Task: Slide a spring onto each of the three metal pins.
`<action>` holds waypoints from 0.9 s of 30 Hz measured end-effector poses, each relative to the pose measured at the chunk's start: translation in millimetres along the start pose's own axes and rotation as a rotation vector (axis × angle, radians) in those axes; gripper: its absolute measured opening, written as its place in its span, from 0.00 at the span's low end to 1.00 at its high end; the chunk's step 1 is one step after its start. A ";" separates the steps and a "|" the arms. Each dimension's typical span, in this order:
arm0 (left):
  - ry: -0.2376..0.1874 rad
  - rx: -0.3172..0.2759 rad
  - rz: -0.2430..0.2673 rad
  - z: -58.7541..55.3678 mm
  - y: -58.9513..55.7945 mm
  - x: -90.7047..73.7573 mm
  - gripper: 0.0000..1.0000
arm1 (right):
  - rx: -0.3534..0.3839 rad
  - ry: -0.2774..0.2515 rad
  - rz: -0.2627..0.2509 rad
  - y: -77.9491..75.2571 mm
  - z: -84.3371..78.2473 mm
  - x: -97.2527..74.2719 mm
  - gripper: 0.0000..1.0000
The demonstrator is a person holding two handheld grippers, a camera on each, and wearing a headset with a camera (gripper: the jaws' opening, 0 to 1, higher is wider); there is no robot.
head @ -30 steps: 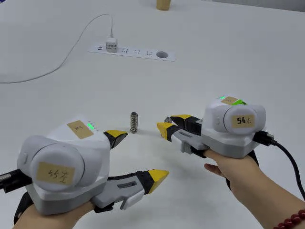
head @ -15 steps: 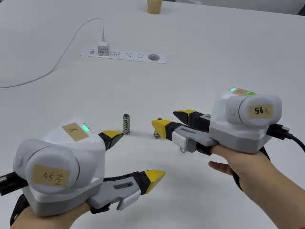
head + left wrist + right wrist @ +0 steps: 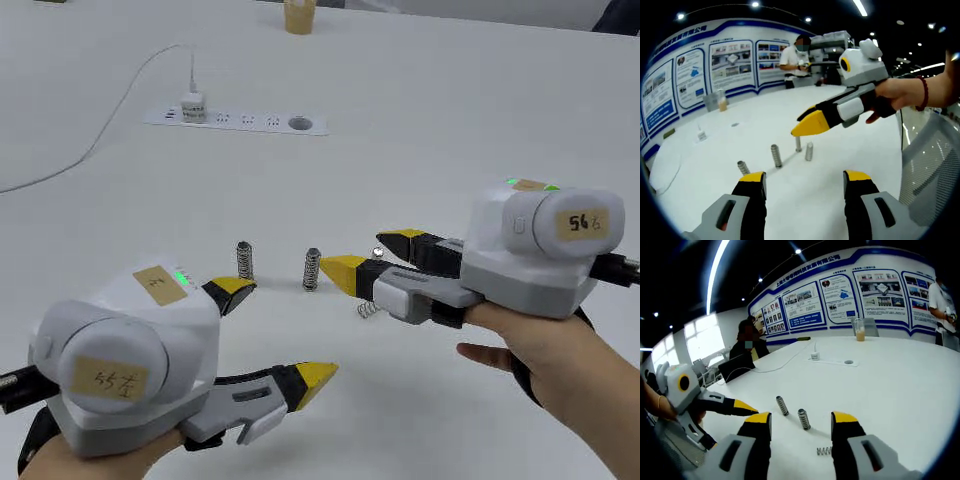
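Observation:
Two springs stand upright on pins on the white table: the left one point(image 3: 244, 260) point(image 3: 782, 405) and a second one point(image 3: 312, 268) point(image 3: 803, 419). A bare metal pin point(image 3: 378, 252) point(image 3: 798, 144) rises just right of them, between the right gripper's fingers in the head view. One loose spring point(image 3: 368, 309) point(image 3: 824, 451) lies flat below that gripper. My right gripper point(image 3: 370, 254) point(image 3: 801, 419) is open with nothing in it, tips just right of the second spring. My left gripper point(image 3: 277, 332) point(image 3: 805, 177) hovers open and holds nothing, nearer me.
A white power strip point(image 3: 230, 120) with a plugged-in adapter point(image 3: 192, 103) and its cable lies far across the table. A tan cup point(image 3: 298, 15) stands at the back edge. People stand or sit beyond the table in both gripper views.
The right gripper has drawn back to the right, uncovering the second spring upright on its pin. The loose spring now shows on the table. The head camera has shifted.

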State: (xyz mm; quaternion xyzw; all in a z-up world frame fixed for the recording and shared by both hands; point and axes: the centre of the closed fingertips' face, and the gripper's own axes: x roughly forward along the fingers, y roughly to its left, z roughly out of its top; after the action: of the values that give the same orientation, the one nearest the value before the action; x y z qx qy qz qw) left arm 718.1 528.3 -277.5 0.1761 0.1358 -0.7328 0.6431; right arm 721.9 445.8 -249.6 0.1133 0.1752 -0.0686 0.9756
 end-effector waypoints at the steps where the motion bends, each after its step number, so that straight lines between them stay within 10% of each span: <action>1: 0.003 0.004 -0.002 -0.1 -0.5 1.0 0.63 | 0.001 -0.003 0.004 0.3 0.3 -1.6 0.49; 27: 0.048 0.066 -0.049 -2.0 -7.0 46.5 0.53 | -0.043 -0.014 0.090 -7.3 -6.5 -47.7 0.56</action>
State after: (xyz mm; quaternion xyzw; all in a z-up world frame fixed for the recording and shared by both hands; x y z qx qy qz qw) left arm 706.2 488.4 -299.7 0.2111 0.1313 -0.7481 0.6152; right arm 674.2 444.9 -239.9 0.0996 0.1643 -0.0217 0.9811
